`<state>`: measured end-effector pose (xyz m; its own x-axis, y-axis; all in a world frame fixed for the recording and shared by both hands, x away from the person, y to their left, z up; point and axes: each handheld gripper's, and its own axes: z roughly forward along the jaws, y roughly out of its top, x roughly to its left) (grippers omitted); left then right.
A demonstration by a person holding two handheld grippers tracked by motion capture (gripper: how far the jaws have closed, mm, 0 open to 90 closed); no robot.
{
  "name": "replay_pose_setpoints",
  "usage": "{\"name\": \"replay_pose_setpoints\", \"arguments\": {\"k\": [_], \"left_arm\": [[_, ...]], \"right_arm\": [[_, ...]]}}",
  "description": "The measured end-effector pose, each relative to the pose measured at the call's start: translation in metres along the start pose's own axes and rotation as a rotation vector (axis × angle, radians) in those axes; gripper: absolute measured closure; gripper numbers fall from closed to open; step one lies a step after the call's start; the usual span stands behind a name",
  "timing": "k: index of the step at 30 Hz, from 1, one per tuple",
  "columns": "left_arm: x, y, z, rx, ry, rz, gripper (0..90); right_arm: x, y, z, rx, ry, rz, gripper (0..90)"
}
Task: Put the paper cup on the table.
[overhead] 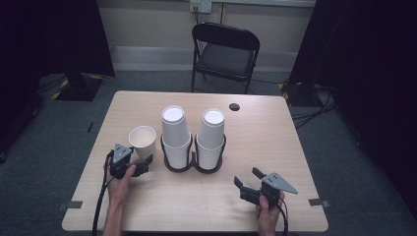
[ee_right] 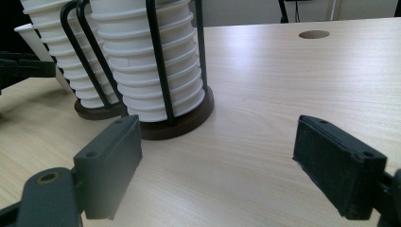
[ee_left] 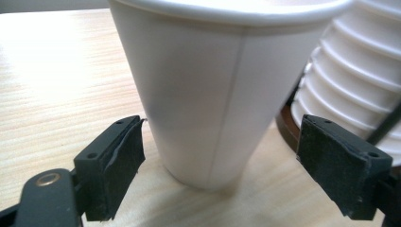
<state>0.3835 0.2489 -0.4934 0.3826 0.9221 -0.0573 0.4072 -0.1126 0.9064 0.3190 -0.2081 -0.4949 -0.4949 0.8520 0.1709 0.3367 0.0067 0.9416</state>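
A single white paper cup (overhead: pixel 142 140) stands upright on the table, left of two tall stacks of white cups (overhead: pixel 175 132) (overhead: pixel 211 133) held in a black wire holder (overhead: pixel 193 165). My left gripper (overhead: pixel 145 164) is at the single cup's base. In the left gripper view the cup (ee_left: pixel 222 94) sits between the jaws of my open left gripper (ee_left: pixel 224 142), with gaps on both sides. My right gripper (overhead: pixel 247 177) is open and holds nothing, at the front right, apart from the holder. In the right gripper view my right gripper (ee_right: pixel 217 146) faces the cup stacks (ee_right: pixel 151 61) and the holder's dark base (ee_right: pixel 189 123).
The light wooden table (overhead: pixel 265 142) has a round hole (overhead: pixel 234 106) near its far edge. A black folding chair (overhead: pixel 225 54) stands behind the table. Bare tabletop lies to the right of the holder and along the front edge.
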Motion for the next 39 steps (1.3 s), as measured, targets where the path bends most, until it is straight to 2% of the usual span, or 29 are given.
{"name": "replay_pose_setpoints", "arguments": {"k": [2,4,8,10,12,15,19,24,26,29,34,35,37,39], "left_arm": [[-0.002,0.000,-0.002,-0.003,0.010,0.013,15.5],[-0.003,-0.001,-0.006,-0.016,0.004,0.008,15.5],[-0.008,-0.004,-0.015,-0.039,-0.040,-0.008,15.5],[-0.011,-0.006,-0.018,-0.040,-0.053,-0.011,15.5],[-0.014,-0.006,-0.021,-0.039,-0.037,-0.017,15.5],[-0.017,-0.007,-0.025,-0.031,-0.055,-0.029,15.6],[-0.028,-0.010,-0.031,-0.033,-0.086,-0.007,15.6],[-0.039,-0.007,-0.041,-0.071,-0.140,0.016,15.4],[-0.043,-0.008,-0.042,-0.084,-0.170,0.018,15.4],[-0.053,-0.012,-0.041,-0.084,-0.186,0.045,15.4],[-0.065,-0.017,-0.046,-0.090,-0.206,0.037,15.5],[-0.067,-0.017,-0.047,-0.093,-0.202,0.049,15.5],[-0.069,-0.018,-0.050,-0.101,-0.207,0.035,15.6],[-0.074,-0.018,-0.052,-0.137,-0.211,0.022,15.8]], "right_arm": [[0.000,0.000,0.000,0.000,0.001,0.001,15.7],[0.000,0.000,0.000,0.000,0.000,0.000,15.7],[0.000,0.000,0.000,-0.002,-0.004,0.001,15.7],[0.000,0.000,0.000,-0.002,-0.002,0.001,15.7],[0.000,0.000,0.000,-0.001,-0.004,0.001,15.7],[0.000,0.000,0.000,-0.001,-0.003,0.001,15.7],[0.000,0.000,0.000,0.001,-0.002,0.002,15.7],[0.000,0.000,0.000,-0.001,-0.004,-0.001,15.7],[0.000,0.000,0.000,-0.001,-0.002,0.001,15.7],[0.000,0.000,0.000,-0.007,-0.004,-0.002,15.7],[0.001,0.000,-0.001,-0.011,-0.005,-0.005,15.7],[0.001,-0.001,-0.001,-0.015,-0.005,-0.004,15.7],[0.000,-0.001,-0.001,-0.015,-0.007,0.000,15.7],[0.001,-0.001,-0.001,-0.015,-0.006,-0.001,15.7]]}}
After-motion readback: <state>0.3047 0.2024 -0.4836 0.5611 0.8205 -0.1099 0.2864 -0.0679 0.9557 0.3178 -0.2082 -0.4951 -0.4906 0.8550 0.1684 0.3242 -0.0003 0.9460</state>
